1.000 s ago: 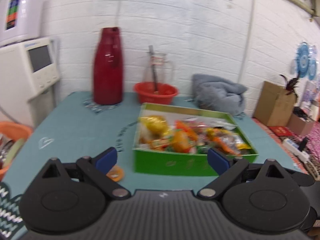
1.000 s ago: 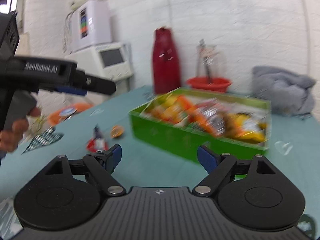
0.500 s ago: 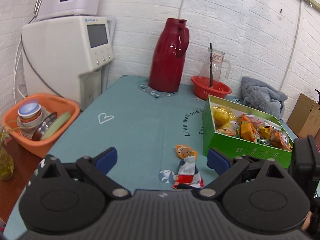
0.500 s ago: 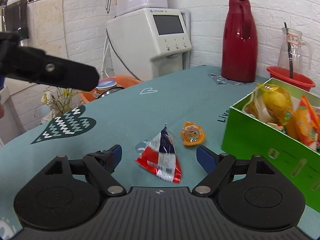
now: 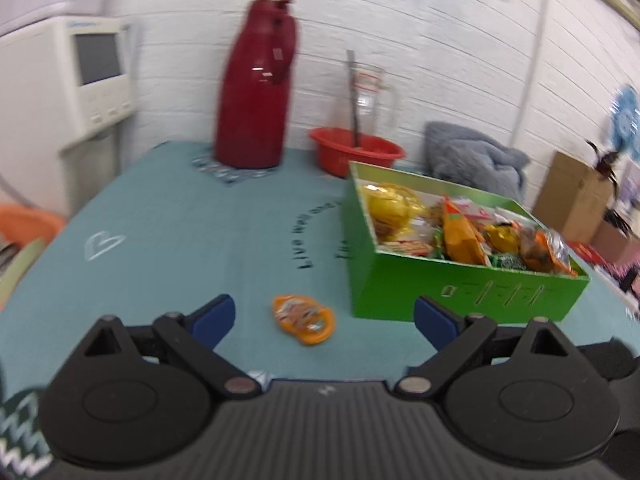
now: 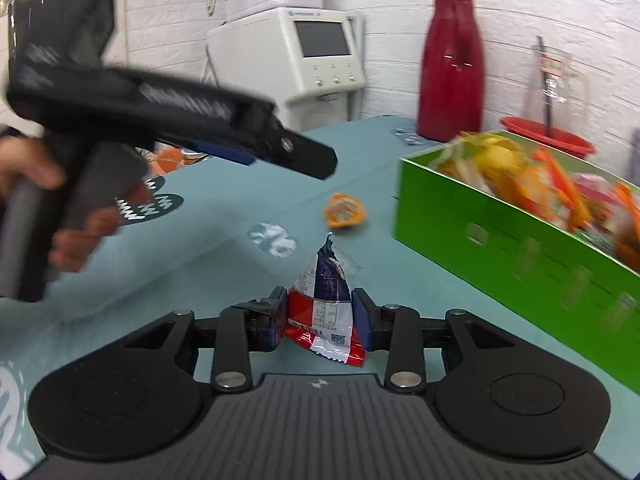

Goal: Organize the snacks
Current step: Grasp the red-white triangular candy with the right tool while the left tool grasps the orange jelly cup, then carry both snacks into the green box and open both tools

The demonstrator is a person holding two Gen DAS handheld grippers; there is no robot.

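Right claw (image 6: 320,316) sits low in the centre of its frame, its blue pads pressed against both sides of a red, white and dark-blue triangular foil snack packet (image 6: 326,304). Whether the packet is off the teal cloth-covered table (image 6: 224,264) I cannot tell. Its lower edge bulges out below the pads, so the hold looks shallow; a crinkly, air-filled pouch like this could squirt out or rotate if the claw swings quickly toward the green cardboard box of snacks (image 6: 516,252) at the right of the frame. That box already looks heaped, so a packet dropped on top may slide off the pile or over the wall.

Left claw (image 5: 324,318) hovers with its jaws wide apart and nothing between them. A small flat orange snack packet (image 5: 304,319) lies on the table just ahead, at lower centre of its frame. Being thin and flat, it may skid across the cloth instead of being pinched. Both claws work close together here, so a collision is possible.
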